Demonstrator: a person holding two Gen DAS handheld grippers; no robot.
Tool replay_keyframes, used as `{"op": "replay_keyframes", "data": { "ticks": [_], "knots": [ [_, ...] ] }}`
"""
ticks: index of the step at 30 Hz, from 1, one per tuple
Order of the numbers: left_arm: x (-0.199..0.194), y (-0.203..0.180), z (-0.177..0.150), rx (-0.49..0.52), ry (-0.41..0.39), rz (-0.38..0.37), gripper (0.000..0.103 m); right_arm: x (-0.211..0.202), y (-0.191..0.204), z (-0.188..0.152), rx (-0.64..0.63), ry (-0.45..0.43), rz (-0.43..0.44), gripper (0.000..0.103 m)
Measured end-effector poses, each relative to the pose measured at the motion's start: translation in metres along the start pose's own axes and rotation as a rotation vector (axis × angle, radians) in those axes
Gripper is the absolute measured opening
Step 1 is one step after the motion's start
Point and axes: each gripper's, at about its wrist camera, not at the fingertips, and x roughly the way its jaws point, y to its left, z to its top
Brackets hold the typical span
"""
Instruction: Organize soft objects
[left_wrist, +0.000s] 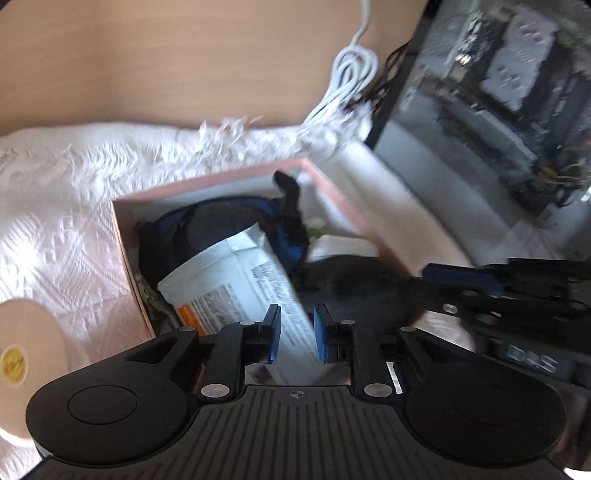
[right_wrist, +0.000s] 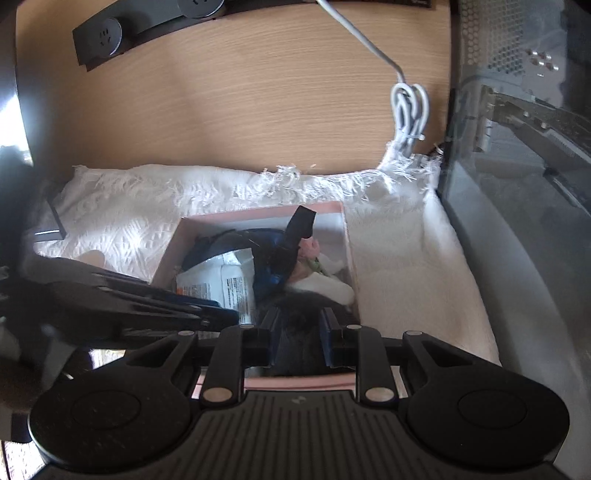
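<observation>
A pink box (left_wrist: 127, 236) (right_wrist: 345, 236) sits on a white woven cloth (left_wrist: 55, 206) (right_wrist: 399, 266). Inside lie a blue and black fabric item (left_wrist: 221, 218) (right_wrist: 266, 240), a white printed pouch (left_wrist: 229, 273) (right_wrist: 229, 284), a dark furry item (left_wrist: 354, 280) (right_wrist: 299, 317) and a white soft piece (right_wrist: 332, 288). My left gripper (left_wrist: 297, 334) is shut on the near end of the white pouch, over the box. My right gripper (right_wrist: 299, 332) is shut on the dark furry item at the box's near right corner. The right gripper also shows at the right edge of the left wrist view (left_wrist: 517, 291).
A roll of tape (left_wrist: 22, 354) lies on the cloth at left. A coiled white cable (left_wrist: 351, 70) (right_wrist: 410, 107) rests on the wooden desk (right_wrist: 240, 96). A computer case (left_wrist: 498, 103) (right_wrist: 524, 147) stands at right. A black power strip (right_wrist: 107, 37) sits at the back.
</observation>
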Motion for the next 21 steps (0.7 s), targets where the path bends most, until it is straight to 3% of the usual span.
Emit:
{"op": "replay_keyframes", "data": {
  "ticks": [4,6,11,15,18,21],
  "knots": [
    [-0.037,-0.005,-0.015,-0.020,-0.130,0.033,0.022,-0.004,0.001,-0.001,0.008,-0.015,-0.007,0.024],
    [-0.055,-0.006,-0.029,-0.069,-0.184,0.069,0.022,-0.003,0.002,0.002,-0.011,-0.034,0.020,0.030],
    [-0.088,-0.015,-0.075,-0.184,-0.322,0.285,0.022,0.022,0.012,0.021,-0.108,-0.053,0.143,0.031],
    [-0.098,-0.020,-0.109,-0.286,-0.335,0.391,0.022,0.053,0.037,0.025,-0.229,-0.025,0.192,0.029],
    [-0.106,-0.017,-0.134,-0.351,-0.318,0.490,0.022,0.089,0.040,0.020,-0.242,0.064,0.178,0.027],
    [-0.110,-0.014,-0.166,-0.428,-0.292,0.585,0.022,0.100,0.027,0.019,-0.192,0.080,0.254,0.027]
  ]
}}
